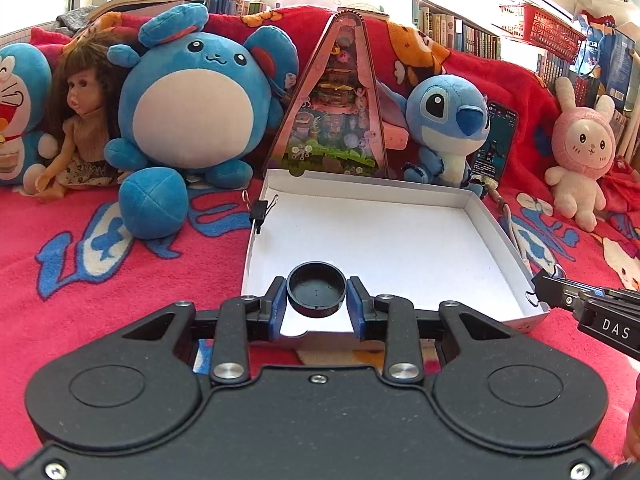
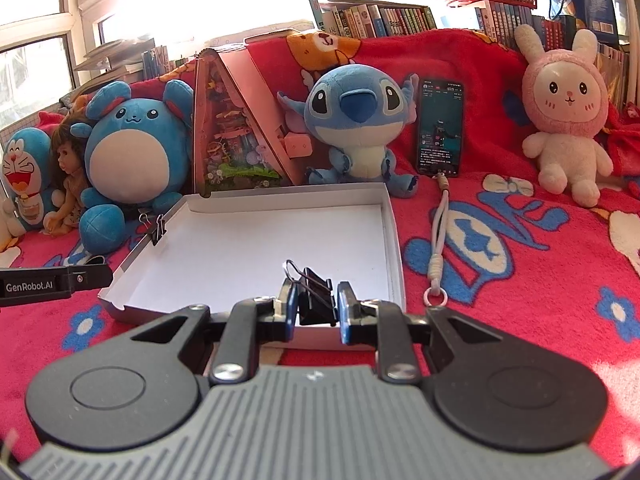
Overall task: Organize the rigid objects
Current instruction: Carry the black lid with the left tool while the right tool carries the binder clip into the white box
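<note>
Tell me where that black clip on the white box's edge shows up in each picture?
Left wrist view: the clip sits on the white box's left wall, left of centre, beside the round blue plush.
Right wrist view: the same clip is on the box's left wall, left of centre; a second clip is in the right gripper.
Shared landmark: the pink triangular case behind the box.
</note>
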Available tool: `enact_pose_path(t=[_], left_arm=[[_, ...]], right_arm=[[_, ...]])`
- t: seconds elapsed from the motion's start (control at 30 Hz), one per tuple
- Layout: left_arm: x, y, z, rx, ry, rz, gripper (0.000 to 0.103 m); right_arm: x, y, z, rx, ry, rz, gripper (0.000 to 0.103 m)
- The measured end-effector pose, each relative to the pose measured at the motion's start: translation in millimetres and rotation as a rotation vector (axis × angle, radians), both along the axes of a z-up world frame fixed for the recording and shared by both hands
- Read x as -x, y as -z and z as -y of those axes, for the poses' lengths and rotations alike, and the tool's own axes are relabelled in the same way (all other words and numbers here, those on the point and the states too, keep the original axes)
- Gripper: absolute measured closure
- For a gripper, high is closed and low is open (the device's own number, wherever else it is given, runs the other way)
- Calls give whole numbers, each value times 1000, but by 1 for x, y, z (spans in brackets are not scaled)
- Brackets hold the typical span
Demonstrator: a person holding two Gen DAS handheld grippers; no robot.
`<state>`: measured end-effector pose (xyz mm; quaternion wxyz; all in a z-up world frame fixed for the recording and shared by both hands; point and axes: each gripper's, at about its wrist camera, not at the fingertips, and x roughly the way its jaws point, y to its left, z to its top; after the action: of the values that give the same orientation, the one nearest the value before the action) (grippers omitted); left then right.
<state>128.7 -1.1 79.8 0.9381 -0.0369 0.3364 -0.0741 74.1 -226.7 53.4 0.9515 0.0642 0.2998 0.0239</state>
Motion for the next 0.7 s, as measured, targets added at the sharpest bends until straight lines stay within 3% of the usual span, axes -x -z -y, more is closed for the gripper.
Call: enact_pose_path(t=[0.4,0.7], left_arm=[[-70,18,24,-23,40,-117,72],[-95,44,37,-29,25,-182,72]], right_arm=[[-68,11,14,-116,1,-145,78],[-99,29,10,-135,6,-228,78]])
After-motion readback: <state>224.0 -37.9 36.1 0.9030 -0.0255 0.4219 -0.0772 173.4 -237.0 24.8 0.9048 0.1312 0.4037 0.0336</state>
